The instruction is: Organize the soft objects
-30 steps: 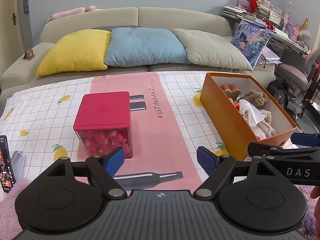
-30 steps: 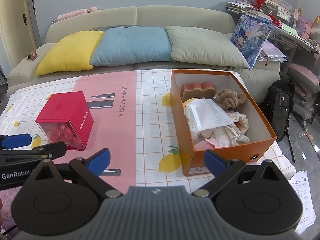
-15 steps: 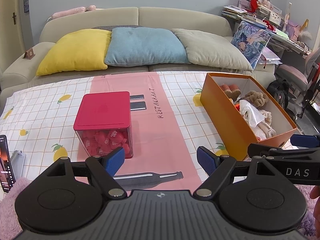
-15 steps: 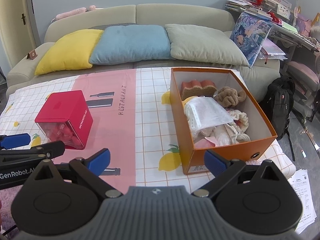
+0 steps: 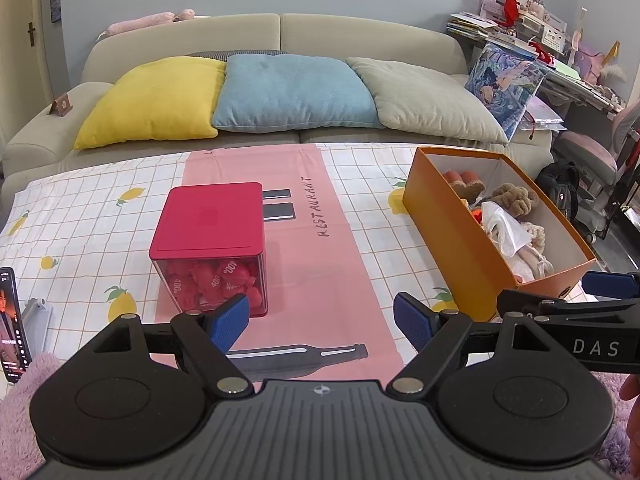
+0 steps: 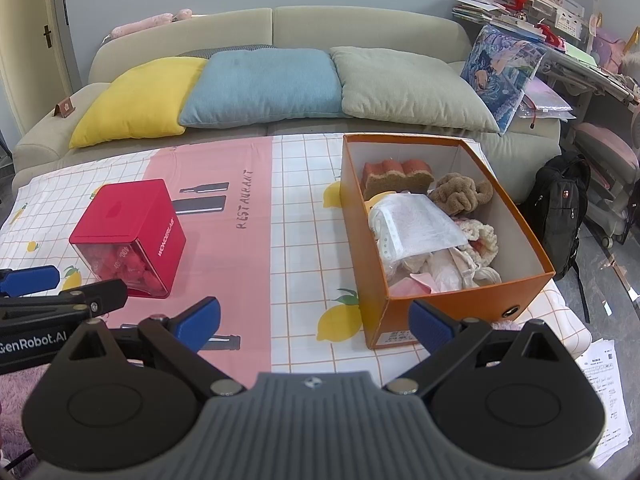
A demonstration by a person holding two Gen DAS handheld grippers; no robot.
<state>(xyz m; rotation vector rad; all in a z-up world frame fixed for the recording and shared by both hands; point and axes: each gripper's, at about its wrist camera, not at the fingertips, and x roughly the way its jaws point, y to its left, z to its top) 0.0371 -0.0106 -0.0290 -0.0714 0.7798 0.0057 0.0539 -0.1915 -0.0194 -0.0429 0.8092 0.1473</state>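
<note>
Both the left gripper [image 5: 321, 316] and right gripper [image 6: 314, 322] hover with fingers wide, holding nothing. The soft objects [image 6: 430, 236] sit in the orange box [image 6: 464, 302] at the worktop's right.

My left wrist camera sits low at the near edge of the table [image 5: 352, 184], facing the sofa [image 5: 280, 32] with the red box [image 5: 208, 220] close ahead. My right wrist camera looks the same way from further right, nearer the orange box [image 6: 460, 312]. Both views share table, boxes and sofa.
</note>
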